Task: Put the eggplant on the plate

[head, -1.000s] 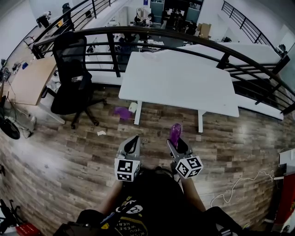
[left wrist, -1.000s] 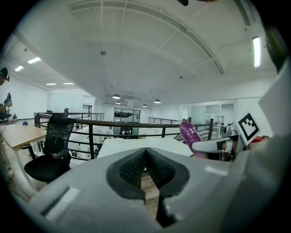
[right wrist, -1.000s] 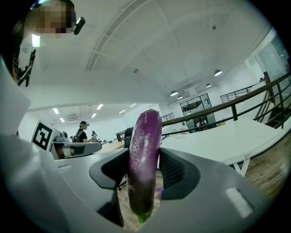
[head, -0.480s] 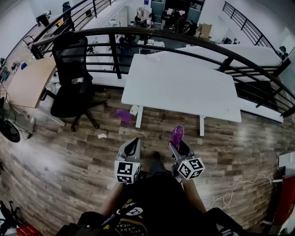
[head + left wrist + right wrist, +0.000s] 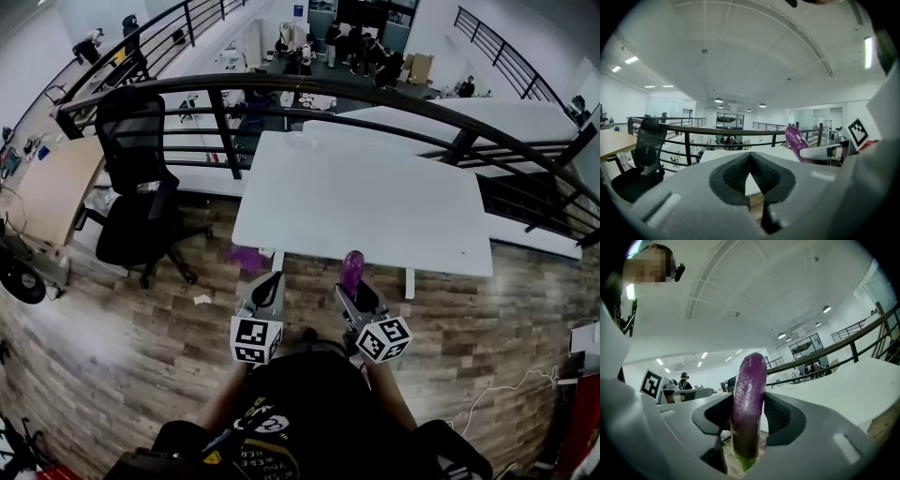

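Observation:
A glossy purple eggplant (image 5: 749,399) stands upright between the pads of my right gripper (image 5: 749,425), which is shut on it, green stem end down. In the head view the eggplant (image 5: 352,270) sticks out past the right gripper (image 5: 356,292), just at the near edge of a white table (image 5: 375,197). My left gripper (image 5: 270,286) is beside it, shut with nothing in it, its pads touching at the tip (image 5: 750,157). From the left gripper view the eggplant (image 5: 796,140) shows to the right. A faint pale round shape (image 5: 302,139) lies at the table's far left corner; I cannot tell whether it is the plate.
A black office chair (image 5: 141,187) stands left of the table and a dark railing (image 5: 394,94) runs behind it. A small purple object (image 5: 247,255) lies on the wooden floor by the table's left leg. A wooden desk (image 5: 47,187) sits far left.
Both grippers and the person have moved forward together; the table's near edge now sits right at the eggplant's tip. The grip on the eggplant has not changed.

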Available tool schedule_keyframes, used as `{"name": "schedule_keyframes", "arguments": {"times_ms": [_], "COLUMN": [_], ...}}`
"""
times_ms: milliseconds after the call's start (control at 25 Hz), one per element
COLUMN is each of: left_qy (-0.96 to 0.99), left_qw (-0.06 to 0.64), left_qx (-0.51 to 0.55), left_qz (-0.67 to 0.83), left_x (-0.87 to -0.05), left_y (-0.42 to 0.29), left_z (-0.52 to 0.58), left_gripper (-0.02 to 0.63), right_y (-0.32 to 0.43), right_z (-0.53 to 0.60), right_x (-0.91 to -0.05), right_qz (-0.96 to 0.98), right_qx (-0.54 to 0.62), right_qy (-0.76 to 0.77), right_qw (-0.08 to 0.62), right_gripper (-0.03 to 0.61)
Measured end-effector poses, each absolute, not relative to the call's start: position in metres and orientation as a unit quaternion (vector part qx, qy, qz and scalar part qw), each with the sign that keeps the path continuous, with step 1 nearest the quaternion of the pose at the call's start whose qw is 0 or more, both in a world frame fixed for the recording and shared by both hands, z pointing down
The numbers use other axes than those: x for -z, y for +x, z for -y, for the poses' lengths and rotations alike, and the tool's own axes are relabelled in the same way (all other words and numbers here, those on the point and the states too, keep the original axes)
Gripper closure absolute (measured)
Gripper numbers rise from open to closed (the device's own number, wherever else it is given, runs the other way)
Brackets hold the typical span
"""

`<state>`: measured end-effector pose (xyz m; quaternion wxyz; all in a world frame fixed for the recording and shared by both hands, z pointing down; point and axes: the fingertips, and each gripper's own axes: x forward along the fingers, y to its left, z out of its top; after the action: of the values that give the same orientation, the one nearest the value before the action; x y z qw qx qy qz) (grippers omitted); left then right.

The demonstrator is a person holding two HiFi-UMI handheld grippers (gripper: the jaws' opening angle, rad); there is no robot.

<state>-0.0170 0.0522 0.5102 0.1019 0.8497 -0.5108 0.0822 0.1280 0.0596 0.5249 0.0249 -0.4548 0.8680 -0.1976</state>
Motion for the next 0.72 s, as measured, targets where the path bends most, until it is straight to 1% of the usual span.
{"name": "schedule_keyframes", "arguments": {"times_ms": [280, 600, 720], "left_qy": [0.852, 0.849, 0.852], "left_qw": [0.099, 0.114, 0.117], "left_qx": [-0.093, -0.100, -0.099], "left_qz": [0.506, 0.507, 0.500], "left_x": [-0.515, -0.531, -0.535], "left_y": [0.008, -0.007, -0.016], "left_z": [0.003, 0.075, 0.118], "left_gripper": [0.609, 0.608, 0.609], "right_y": [0.143, 0.120, 0.109], "right_z": [0.000, 0.068, 0.113], "right_x": [-0.536, -0.554, -0.560], "right_qz": [-0.871, -0.873, -0.872], "right_qx": [0.213, 0.232, 0.228], "right_qy": [-0.442, -0.429, -0.433], "right_qw": [0.013, -0.007, -0.014], "right_gripper": [0.368, 0.368, 0.368]}}
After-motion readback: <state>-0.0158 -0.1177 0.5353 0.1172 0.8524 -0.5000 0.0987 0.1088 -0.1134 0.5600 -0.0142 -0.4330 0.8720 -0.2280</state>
